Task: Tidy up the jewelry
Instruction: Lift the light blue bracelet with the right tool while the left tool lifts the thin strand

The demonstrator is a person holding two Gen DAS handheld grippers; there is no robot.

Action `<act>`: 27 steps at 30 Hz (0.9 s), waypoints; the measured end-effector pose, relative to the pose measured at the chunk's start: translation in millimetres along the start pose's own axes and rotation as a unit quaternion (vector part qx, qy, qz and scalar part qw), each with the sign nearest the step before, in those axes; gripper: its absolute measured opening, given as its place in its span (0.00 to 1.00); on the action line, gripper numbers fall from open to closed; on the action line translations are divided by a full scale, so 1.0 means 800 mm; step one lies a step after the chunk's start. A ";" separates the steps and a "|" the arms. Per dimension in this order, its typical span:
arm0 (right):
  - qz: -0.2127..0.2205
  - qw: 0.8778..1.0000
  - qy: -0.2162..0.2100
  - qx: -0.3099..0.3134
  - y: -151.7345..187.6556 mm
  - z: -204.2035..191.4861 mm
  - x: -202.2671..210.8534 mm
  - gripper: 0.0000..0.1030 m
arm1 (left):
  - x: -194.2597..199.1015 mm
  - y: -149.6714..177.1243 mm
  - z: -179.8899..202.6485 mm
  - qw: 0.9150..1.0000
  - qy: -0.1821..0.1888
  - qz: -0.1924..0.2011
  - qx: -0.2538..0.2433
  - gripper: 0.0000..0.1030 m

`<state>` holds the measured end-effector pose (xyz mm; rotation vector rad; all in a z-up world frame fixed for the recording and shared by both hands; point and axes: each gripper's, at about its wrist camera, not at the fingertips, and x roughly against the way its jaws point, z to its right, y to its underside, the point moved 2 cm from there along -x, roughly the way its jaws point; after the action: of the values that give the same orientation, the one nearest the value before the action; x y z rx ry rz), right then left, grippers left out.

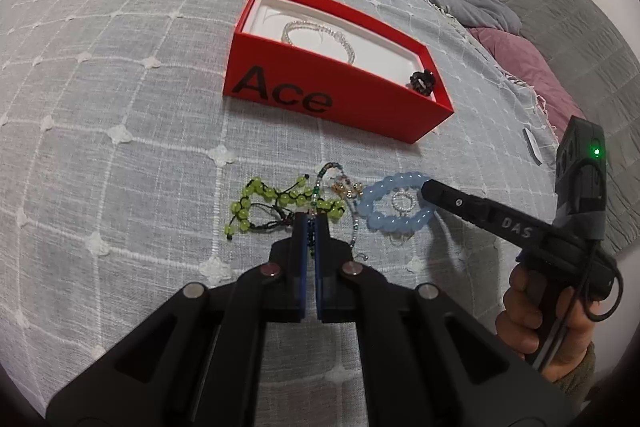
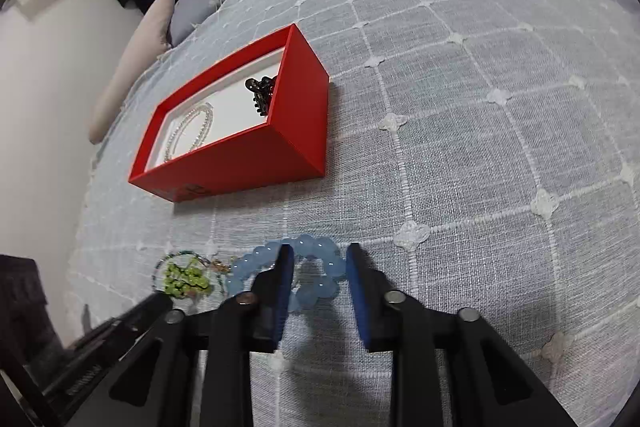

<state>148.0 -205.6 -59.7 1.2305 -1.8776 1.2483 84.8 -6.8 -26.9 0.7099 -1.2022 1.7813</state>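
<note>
Left tongs (image 1: 311, 227) pinch a thin seed-bead strand (image 1: 320, 187) at lower centre; right tongs (image 2: 320, 259) spread over the translucent pale-blue round-bead bracelet (image 2: 320, 251).

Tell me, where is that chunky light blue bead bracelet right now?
The blue bracelet lies on the gray bedspread, nearer than the red box, right of the green bead bracelet; the right gripper straddles its edge.

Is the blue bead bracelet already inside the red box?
No, the blue bead bracelet lies on the bedspread in front of the red box.
</note>
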 end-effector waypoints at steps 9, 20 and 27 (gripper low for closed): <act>0.021 0.999 -0.018 0.033 0.001 -0.021 0.021 0.11 | 0.014 -0.007 -0.001 0.999 0.029 0.006 -0.020 0.03; 0.048 0.994 -0.052 0.083 0.005 -0.052 0.047 0.11 | 0.029 -0.013 0.013 0.997 0.049 0.023 -0.058 0.04; 0.058 0.990 -0.077 0.105 0.008 -0.067 0.060 0.11 | 0.033 -0.012 0.018 0.995 0.059 0.027 -0.071 0.04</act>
<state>120.5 -173.6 -1.0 1.3777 -1.9930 1.4814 80.6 -9.6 4.6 0.4884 -1.2645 1.7360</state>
